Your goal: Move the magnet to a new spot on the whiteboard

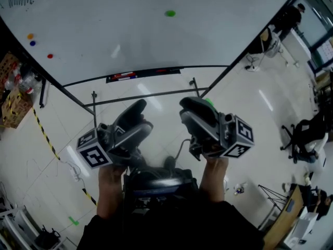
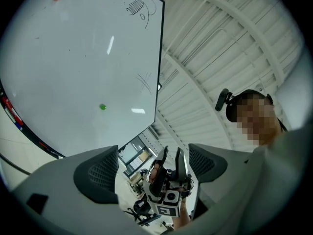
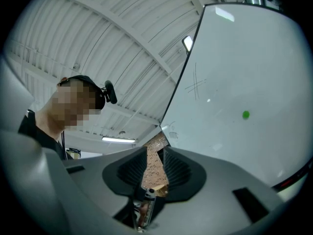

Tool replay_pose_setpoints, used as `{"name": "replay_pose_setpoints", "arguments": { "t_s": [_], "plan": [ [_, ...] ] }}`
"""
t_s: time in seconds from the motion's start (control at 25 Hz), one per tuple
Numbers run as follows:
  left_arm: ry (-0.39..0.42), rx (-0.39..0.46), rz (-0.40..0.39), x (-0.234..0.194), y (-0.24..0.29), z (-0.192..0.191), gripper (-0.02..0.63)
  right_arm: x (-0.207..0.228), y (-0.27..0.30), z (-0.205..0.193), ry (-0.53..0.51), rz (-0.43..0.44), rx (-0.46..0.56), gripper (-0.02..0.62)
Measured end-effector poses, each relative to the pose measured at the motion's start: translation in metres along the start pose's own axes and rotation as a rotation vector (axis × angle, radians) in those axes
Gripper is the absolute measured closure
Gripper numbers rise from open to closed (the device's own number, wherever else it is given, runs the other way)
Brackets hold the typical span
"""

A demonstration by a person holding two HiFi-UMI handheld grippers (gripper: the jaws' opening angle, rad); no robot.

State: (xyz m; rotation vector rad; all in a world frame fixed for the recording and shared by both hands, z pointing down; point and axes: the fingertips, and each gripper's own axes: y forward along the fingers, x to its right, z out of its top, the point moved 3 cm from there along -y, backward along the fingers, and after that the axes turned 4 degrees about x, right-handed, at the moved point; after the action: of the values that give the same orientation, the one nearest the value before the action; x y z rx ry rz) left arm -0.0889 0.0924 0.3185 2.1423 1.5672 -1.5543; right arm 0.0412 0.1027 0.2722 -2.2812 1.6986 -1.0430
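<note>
Glossy tiled floor [image 1: 250, 119] underfoot, left gripper [image 1: 136, 113] splayed wide and empty, right gripper [image 1: 193, 105] narrowed to a slit, seemingly gripping nothing, both well short of whiteboard [image 1: 119, 30], green magnet [image 1: 170, 13] stuck mid-board above bottom-edge tray [image 1: 143, 75], straight ahead between them, neither clearly nearer.

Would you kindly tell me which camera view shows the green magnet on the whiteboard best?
The head view: the green magnet appears largest there, unobstructed on the whiteboard. Both gripper views show it too, but only as a smaller green dot on a board seen at a slant beyond the jaws.
</note>
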Motion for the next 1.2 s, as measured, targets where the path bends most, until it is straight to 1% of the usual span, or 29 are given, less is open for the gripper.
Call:
{"name": "replay_pose_setpoints", "arguments": {
  "t_s": [0.16,0.48,0.68,0.96,1.2],
  "plan": [
    [-0.002,-0.022,0.02,0.0,0.025,-0.025,0.164,0.01,-0.032,0.019,0.032,-0.001,0.032,0.465],
    [0.032,-0.043,0.089,-0.007,0.071,-0.062,0.164,0.031,-0.079,0.052,0.079,0.048,0.064,0.465],
    [0.046,-0.057,0.098,-0.005,0.076,-0.068,0.164,0.035,-0.083,0.048,0.102,0.068,0.065,0.466],
    [0.067,-0.054,0.123,-0.006,0.081,-0.077,0.164,0.036,-0.089,0.046,0.127,0.112,0.055,0.466],
    [0.072,-0.049,0.162,-0.009,0.078,-0.087,0.164,0.039,-0.094,0.038,0.166,0.135,0.047,0.466]
  ]
}}
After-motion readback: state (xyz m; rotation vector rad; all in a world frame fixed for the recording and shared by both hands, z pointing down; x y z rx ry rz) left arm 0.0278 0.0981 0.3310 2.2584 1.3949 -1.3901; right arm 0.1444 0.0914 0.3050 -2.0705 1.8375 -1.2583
